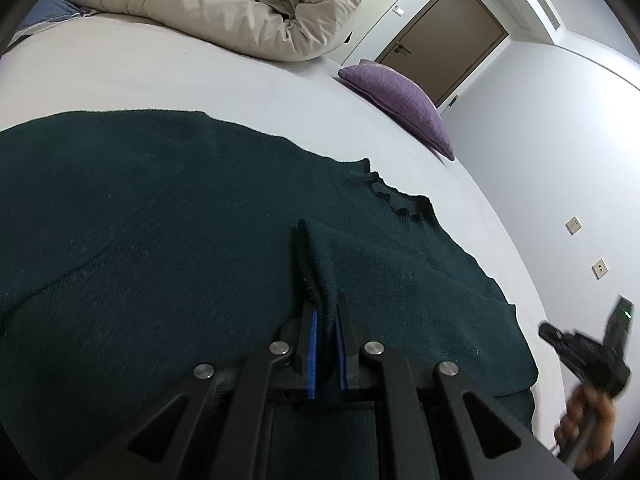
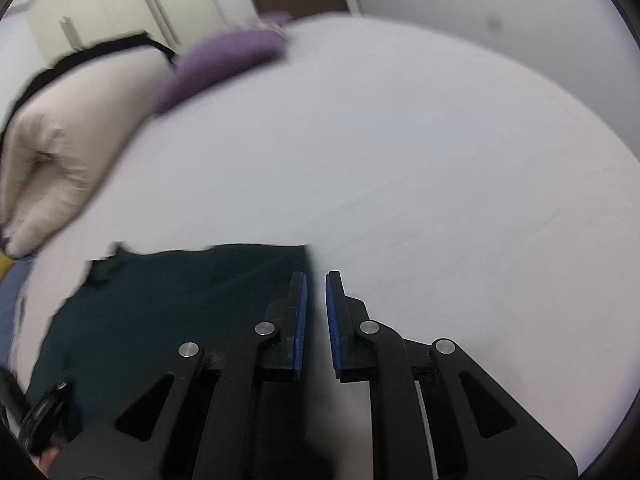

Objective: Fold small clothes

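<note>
The left gripper [image 1: 325, 312], low centre in its view, pinches a raised fold of the dark green knitted sweater [image 1: 160, 240] between its blue-padded fingers [image 1: 312, 356]. The sweater lies spread on the white bed sheet [image 1: 160, 76], its long axis running from the left edge toward the lower right, ribbed collar [image 1: 394, 196] facing the purple cushion [image 1: 404, 100] at upper right. The right gripper [image 2: 316, 280] hovers slightly parted, holding nothing, beside the sweater's right edge [image 2: 308, 256]. A cream duvet [image 1: 240, 4] fills the top.
</note>
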`<state>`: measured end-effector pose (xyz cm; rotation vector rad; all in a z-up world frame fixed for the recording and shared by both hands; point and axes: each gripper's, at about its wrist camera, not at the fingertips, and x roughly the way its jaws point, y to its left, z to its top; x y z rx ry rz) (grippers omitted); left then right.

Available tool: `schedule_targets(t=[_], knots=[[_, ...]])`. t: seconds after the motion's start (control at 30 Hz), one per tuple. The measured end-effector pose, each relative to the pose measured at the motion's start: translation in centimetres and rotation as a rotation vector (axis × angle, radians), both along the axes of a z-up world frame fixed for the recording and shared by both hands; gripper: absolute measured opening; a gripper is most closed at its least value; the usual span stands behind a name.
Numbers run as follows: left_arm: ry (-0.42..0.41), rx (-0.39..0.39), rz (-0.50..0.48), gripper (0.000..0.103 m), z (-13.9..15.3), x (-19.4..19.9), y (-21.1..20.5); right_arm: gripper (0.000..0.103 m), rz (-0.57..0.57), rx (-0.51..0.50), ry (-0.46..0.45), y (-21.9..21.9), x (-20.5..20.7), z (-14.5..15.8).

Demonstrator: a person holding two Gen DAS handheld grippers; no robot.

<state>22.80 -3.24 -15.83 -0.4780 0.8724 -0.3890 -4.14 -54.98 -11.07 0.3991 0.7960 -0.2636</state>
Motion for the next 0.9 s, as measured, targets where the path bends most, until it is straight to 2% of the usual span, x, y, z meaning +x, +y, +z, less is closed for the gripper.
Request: schedule_targets(t=[0.1,0.17,0.2,0.23,0.3,0.37,0.4,0.43,0.47,0.5,0.53,0.57,0.6,0.63,0.7,0.77,0.9], knots=[[-0.002,0.008,0.003,0.011,0.1,-0.1,-0.1,0.011,0.083,-0.024,0.026,3.1,-1.7,-1.4],[-0.002,0.013,0.002,0.011,0.1,0.0,-0.1,0.011,0.091,-0.036,0.121,3.7,-1.0,-4.8],[0.003,0.016,0.0,0.012,0.0,0.2,-0.1,0.011,0.101,-0.039,0.092,3.5,-1.0,-5.6],[0.007,0.014,-0.001,0.012,0.0,0.4,-0.1,0.011,0.112,-0.042,0.053,3.3,-1.2,-5.8],[0.031,0.002,-0.012,0.013,0.1,1.2,0.0,0.011,0.094,0.016,0.072,2.7,-0.7,-5.4],[0.047,-0.002,-0.027,0.015,0.6,1.4,0.1,0.012,0.069,0.021,0.064,3.0,-1.0,-4.1],[0.054,0.015,-0.03,0.023,1.2,1.4,0.2,0.015,0.061,0.019,0.029,3.5,-1.3,-2.6],[0.049,0.029,-0.015,0.045,1.9,1.0,0.6,0.016,0.068,0.004,-0.033,4.3,-2.4,-1.1],[0.033,0.025,0.01,0.06,2.8,0.5,1.3,0.018,0.084,-0.035,-0.091,5.6,-3.4,0.5],[0.013,0.014,0.051,0.082,3.9,-0.3,2.5,0.028,0.091,-0.07,-0.124,6.5,-4.0,1.5],[-0.005,0.001,0.09,0.088,4.9,-1.1,3.7,0.046,0.096,-0.132,-0.187,8.2,-5.4,3.0],[-0.028,-0.017,0.117,0.088,5.8,-2.1,5.2,0.057,0.095,-0.165,-0.238,9.5,-6.5,4.1],[-0.046,-0.042,0.134,0.088,6.6,-3.1,7.1,0.077,0.1,-0.187,-0.31,11.0,-7.8,5.2],[-0.045,-0.064,0.154,0.088,7.0,-4.0,8.8,0.091,0.109,-0.194,-0.355,12.2,-8.5,6.1],[-0.028,-0.126,0.239,0.086,7.0,-6.2,13.7,0.099,0.145,-0.198,-0.431,14.3,-10.3,7.7],[0.003,-0.193,0.344,0.08,6.1,-8.7,19.4,0.1,0.205,-0.168,-0.45,16.8,-10.6,8.3],[0.071,-0.301,0.597,0.077,3.2,-13.1,29.6,0.1,0.308,-0.027,-0.382,20.4,-9.9,7.6]])
